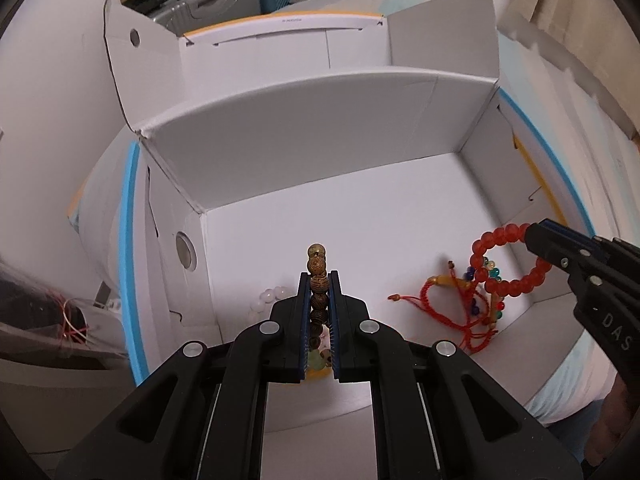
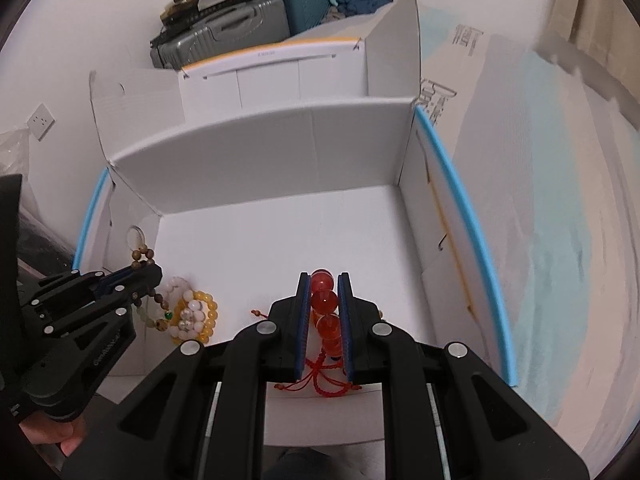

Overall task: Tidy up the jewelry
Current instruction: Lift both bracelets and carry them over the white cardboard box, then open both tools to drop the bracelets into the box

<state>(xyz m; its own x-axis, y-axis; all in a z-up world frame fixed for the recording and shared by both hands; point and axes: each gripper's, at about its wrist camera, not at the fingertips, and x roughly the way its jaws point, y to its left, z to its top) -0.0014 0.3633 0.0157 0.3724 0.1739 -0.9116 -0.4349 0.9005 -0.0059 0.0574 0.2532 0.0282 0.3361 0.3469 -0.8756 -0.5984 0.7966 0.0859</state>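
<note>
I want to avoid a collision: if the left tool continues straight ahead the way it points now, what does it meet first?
The left tool, shut on the wooden bead bracelet, seems to point over bare box floor. The first thing in line is probably the far box wall, though depth is unclear.

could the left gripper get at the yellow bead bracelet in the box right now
Probably not yet. The left gripper has its jaws shut on the wooden bead bracelet, so it is occupied. The yellow bead bracelet lies uncovered on the box floor just beneath it.
</note>
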